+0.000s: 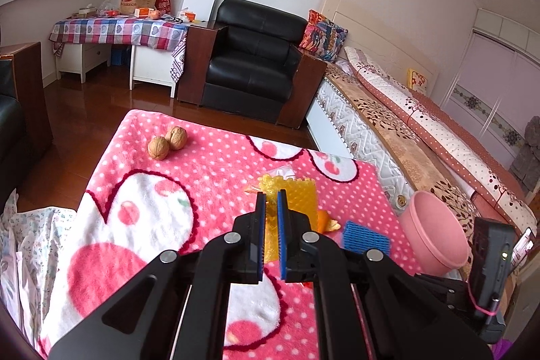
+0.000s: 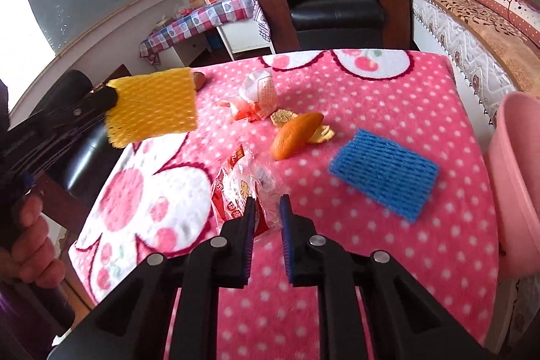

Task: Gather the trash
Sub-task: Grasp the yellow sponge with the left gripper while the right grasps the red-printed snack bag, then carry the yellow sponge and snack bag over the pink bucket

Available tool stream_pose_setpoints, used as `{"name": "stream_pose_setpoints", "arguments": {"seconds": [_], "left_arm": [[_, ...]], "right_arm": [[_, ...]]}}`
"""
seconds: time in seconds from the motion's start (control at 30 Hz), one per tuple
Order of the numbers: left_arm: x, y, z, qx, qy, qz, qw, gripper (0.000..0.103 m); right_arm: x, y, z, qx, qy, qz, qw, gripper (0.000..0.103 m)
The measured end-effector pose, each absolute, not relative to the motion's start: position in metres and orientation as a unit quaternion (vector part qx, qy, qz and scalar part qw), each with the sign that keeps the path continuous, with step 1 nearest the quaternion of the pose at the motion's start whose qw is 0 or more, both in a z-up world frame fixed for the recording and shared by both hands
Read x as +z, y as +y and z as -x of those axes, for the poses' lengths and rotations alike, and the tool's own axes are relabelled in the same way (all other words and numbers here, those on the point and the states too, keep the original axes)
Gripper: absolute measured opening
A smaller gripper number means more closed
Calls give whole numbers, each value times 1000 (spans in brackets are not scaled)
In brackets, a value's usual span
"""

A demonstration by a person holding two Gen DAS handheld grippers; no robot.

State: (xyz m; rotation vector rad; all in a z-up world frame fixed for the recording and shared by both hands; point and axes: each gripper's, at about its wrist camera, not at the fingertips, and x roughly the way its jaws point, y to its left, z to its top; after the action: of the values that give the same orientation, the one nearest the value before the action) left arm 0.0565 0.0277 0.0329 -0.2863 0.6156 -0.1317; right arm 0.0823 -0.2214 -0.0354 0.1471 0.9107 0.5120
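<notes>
My left gripper (image 1: 271, 196) is shut on a yellow foam net (image 1: 298, 198) and holds it above the pink dotted blanket (image 1: 202, 177); the right wrist view shows the net (image 2: 152, 107) lifted at the left. My right gripper (image 2: 266, 203) is open, its jaws around a clear and red plastic wrapper (image 2: 236, 188) lying on the blanket. Orange peel (image 2: 295, 134), a gold foil scrap (image 2: 282, 117), a white crumpled wrapper (image 2: 260, 93) and a blue foam net (image 2: 384, 174) lie beyond it. A pink bin (image 2: 516, 171) stands at the right edge.
Two walnuts (image 1: 167, 142) lie at the blanket's far left. A black armchair (image 1: 253, 63) stands behind the table, a bed (image 1: 422, 123) to the right. A checked-cloth table (image 1: 118, 29) with bags stands at the back left.
</notes>
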Motion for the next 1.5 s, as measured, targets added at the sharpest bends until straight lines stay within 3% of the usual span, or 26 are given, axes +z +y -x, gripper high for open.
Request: {"name": "stream_pose_setpoints", "arguments": {"seconds": [0.73, 1.5], "left_arm": [[46, -73, -55, -163, 303, 111, 932, 5], [60, -219, -96, -260, 288, 52, 920, 6]], "right_arm": [[13, -337, -21, 115, 355, -124, 919, 14], [37, -449, -55, -71, 317, -99, 941, 14]]}}
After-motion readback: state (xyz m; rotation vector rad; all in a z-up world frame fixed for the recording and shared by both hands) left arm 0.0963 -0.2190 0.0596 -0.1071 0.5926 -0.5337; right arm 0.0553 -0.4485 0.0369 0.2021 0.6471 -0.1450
